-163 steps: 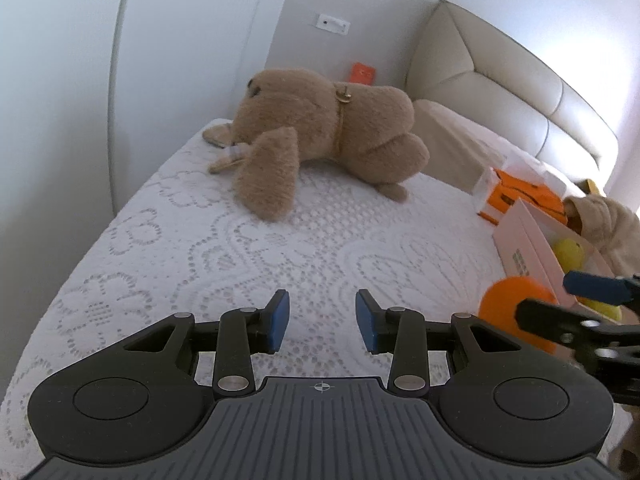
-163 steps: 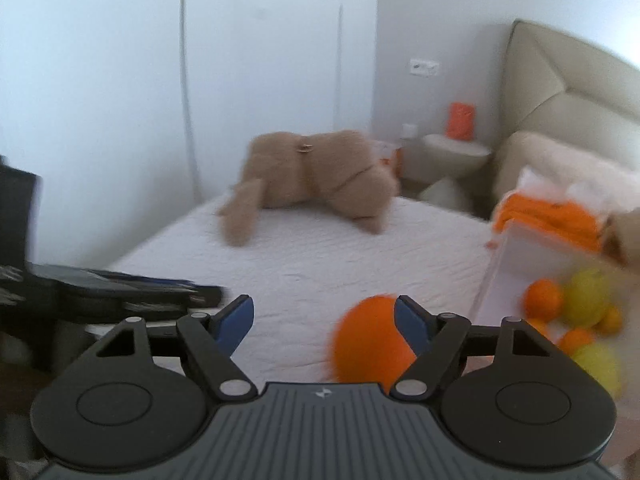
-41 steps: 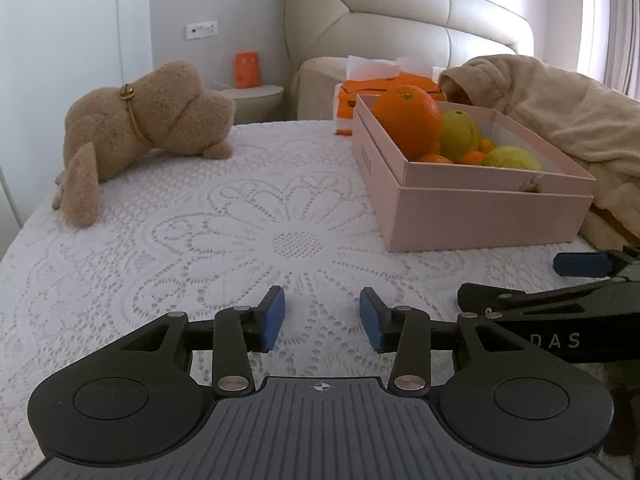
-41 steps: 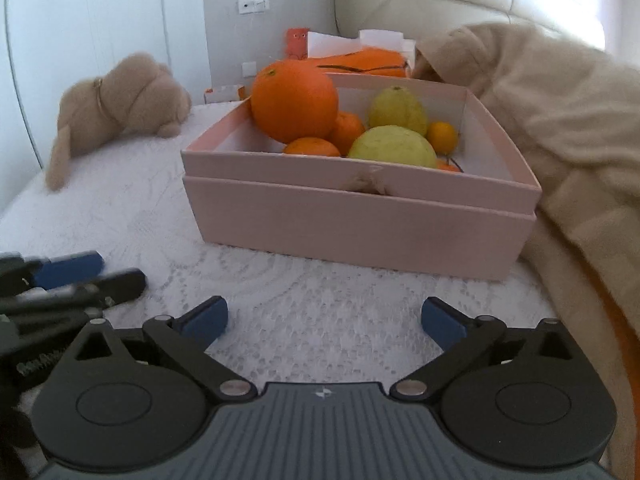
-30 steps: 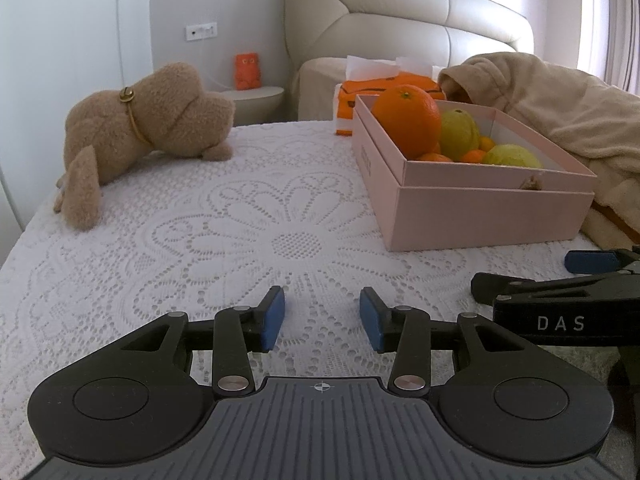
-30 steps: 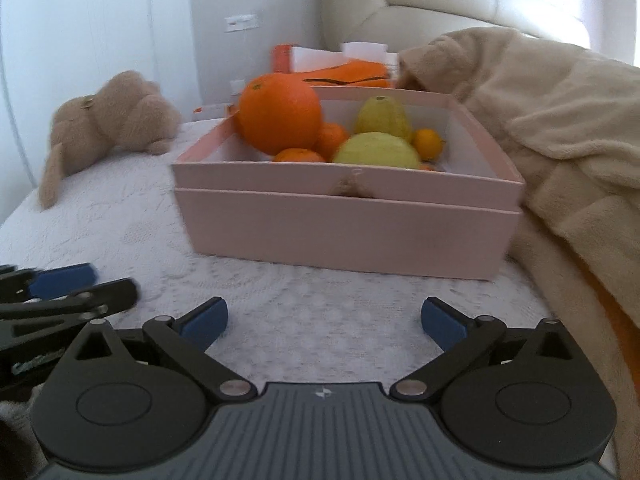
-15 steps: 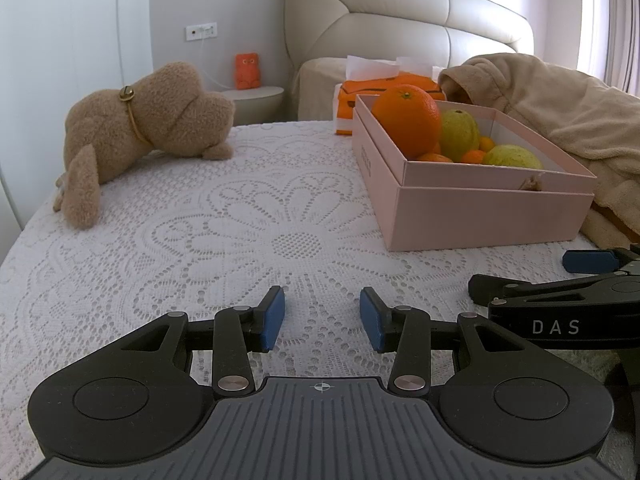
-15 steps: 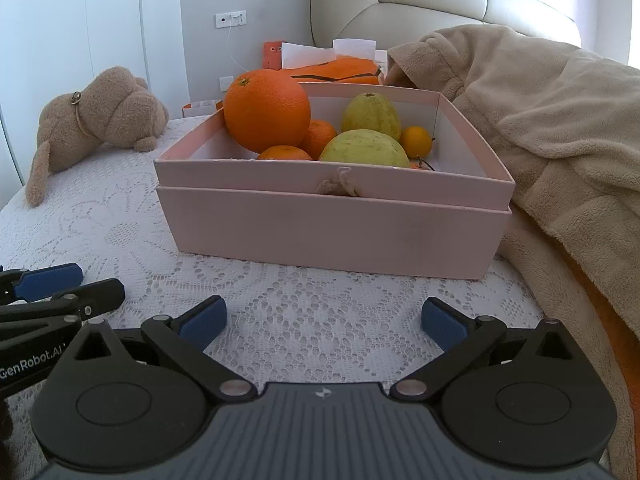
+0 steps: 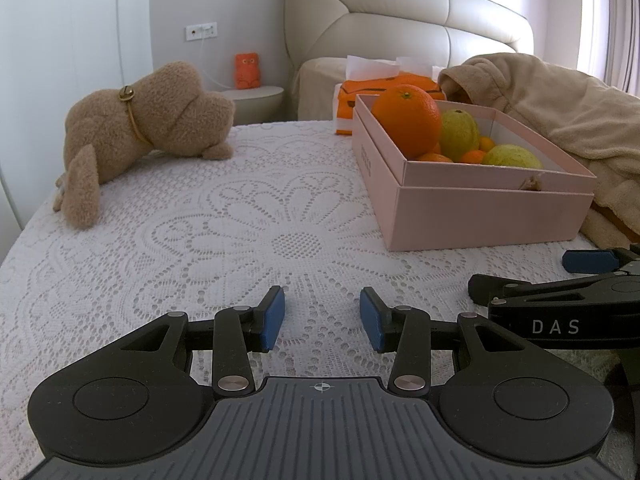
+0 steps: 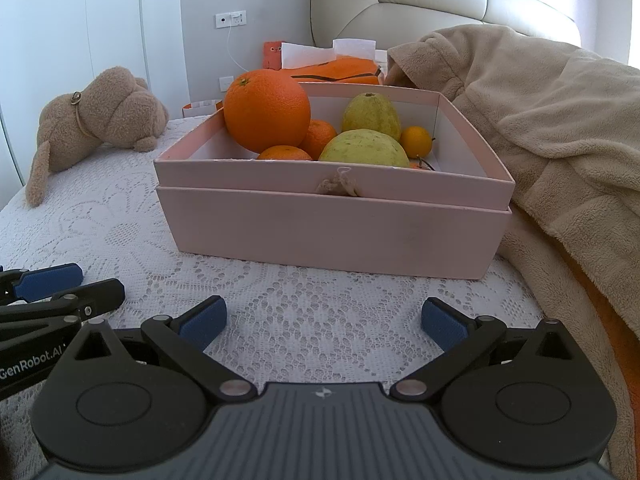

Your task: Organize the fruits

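Observation:
A pink box [image 10: 332, 232] [image 9: 480, 216] stands on the white lace bedspread [image 9: 200, 240]. In it lie a big orange [image 10: 267, 111] [image 9: 406, 121], two green-yellow fruits [image 10: 364, 148], and several small oranges [image 10: 416, 141]. My right gripper [image 10: 322, 324] hovers open over the lace just in front of the box, nothing between its blue pads. My left gripper [image 9: 322, 322] is open too, empty, low over the lace to the left of the box. Each gripper shows at the edge of the other's view.
A brown plush dog [image 9: 136, 132] lies at the far left of the bed. A beige fleece blanket [image 10: 560, 140] is heaped right of the box. An orange tissue box [image 9: 384, 84] stands behind it, before the padded headboard [image 9: 400, 20]. A nightstand [image 9: 256, 94] holds an orange figure.
Over the last second the right wrist view has steadied and swung slightly, with the box now a little nearer and more central. The left gripper has stayed put. Both grippers remain open.

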Demonstrator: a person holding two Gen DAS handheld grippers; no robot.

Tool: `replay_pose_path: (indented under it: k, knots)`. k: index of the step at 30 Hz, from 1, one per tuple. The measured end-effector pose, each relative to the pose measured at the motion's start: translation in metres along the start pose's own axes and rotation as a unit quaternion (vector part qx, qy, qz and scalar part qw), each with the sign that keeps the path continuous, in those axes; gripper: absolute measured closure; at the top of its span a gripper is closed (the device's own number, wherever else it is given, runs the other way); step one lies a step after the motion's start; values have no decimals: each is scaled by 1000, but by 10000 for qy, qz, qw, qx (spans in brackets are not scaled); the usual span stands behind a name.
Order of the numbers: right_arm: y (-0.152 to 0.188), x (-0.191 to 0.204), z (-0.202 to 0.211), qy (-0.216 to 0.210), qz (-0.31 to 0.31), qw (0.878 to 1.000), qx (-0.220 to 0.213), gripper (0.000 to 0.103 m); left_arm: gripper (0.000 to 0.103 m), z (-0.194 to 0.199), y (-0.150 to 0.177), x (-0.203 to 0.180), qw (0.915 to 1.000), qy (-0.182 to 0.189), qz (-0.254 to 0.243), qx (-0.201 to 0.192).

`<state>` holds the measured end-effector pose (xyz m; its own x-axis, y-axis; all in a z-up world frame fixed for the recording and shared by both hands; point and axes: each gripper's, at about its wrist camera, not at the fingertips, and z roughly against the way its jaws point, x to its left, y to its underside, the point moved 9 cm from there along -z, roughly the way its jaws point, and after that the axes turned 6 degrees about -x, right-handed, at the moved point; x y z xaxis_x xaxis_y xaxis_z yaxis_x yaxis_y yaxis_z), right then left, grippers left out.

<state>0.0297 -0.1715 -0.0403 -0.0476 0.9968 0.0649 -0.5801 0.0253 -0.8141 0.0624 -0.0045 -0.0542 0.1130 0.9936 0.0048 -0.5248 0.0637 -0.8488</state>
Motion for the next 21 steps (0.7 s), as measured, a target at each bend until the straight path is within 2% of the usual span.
replay_pose_path:
  k: [21]
  knots:
    - [0,0,0,0,-2,10000,1,0,57,0,0,-1,10000,-25,-47,5]
